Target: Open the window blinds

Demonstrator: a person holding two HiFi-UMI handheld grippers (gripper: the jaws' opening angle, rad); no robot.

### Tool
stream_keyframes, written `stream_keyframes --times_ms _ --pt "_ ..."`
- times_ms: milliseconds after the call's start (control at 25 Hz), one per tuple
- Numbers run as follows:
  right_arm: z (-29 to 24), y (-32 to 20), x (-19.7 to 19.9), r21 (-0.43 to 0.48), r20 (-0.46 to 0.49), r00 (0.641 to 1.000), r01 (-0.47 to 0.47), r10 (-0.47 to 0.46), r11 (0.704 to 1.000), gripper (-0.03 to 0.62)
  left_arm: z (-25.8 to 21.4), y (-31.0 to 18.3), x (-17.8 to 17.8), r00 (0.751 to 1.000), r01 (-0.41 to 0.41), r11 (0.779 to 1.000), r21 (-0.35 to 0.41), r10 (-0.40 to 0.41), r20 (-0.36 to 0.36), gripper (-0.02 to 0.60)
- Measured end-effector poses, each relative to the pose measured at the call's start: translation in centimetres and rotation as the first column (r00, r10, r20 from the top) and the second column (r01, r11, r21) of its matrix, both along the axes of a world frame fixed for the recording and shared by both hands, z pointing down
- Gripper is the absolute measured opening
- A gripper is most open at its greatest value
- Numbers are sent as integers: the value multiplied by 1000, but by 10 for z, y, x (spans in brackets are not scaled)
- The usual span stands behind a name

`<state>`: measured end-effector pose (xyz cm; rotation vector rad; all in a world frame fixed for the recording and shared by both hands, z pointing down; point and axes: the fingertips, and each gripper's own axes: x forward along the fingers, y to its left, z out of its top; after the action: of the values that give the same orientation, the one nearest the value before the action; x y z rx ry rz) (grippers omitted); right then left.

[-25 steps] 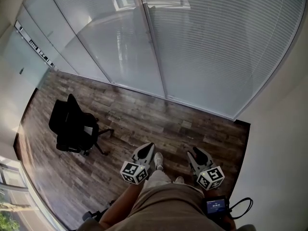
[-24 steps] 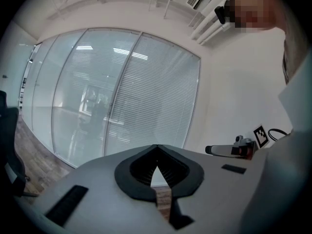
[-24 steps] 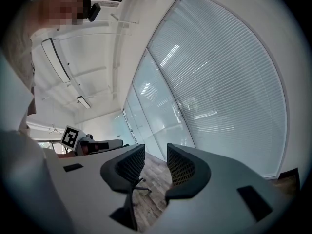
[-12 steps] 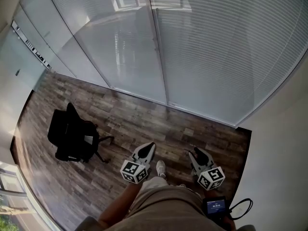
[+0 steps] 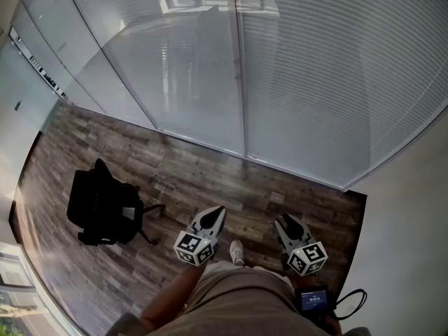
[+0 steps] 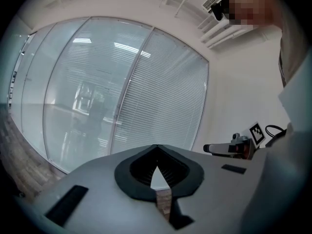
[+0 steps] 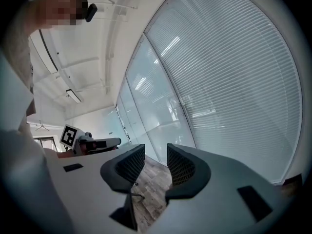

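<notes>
White slatted window blinds [image 5: 329, 68] hang closed behind tall glass panels [image 5: 189, 68] ahead of me; they also fill the left gripper view [image 6: 161, 106] and the right gripper view [image 7: 234, 77]. My left gripper [image 5: 217, 213] is held low in front of the person's body, jaws shut with nothing between them [image 6: 155, 165]. My right gripper [image 5: 283, 221] is beside it, jaws open and empty [image 7: 156, 162]. Both point toward the glass and are well short of it. No cord or wand of the blinds can be made out.
A black office chair [image 5: 105, 205] stands on the wood floor [image 5: 210, 180] to the left. A white wall [image 5: 413, 222] closes the right side. A small device with a screen and cable [image 5: 313, 299] hangs at the person's right hip.
The person has walked forward toward the glass; both grippers moved along with the body. The chair has slid back and left in the head view. Jaws are unchanged.
</notes>
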<state>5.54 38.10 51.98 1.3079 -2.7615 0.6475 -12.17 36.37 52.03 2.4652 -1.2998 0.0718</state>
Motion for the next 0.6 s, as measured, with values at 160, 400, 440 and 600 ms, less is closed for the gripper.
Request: stream_keyframes --times_ms 160,400,440,600 --pt "9 -20 -21 -8 3 1000 -21 21 1000 126 11 -21 -21 1000 -19 1000 -3 19 -2 14" --pt "15 -44 -40 -15 -9 1000 -20 20 1000 126 20 -47 -39 999 -40 999 -6 40 4 14" --pt "16 -48 -40 -15 -10 1000 -24 23 1000 127 22 -51 -40 999 -39 999 -9 39 3 14" --pt "14 -64 -38 -10 -10 999 -35 35 999 126 26 -67 -43 999 -33 999 -21 33 -1 14"
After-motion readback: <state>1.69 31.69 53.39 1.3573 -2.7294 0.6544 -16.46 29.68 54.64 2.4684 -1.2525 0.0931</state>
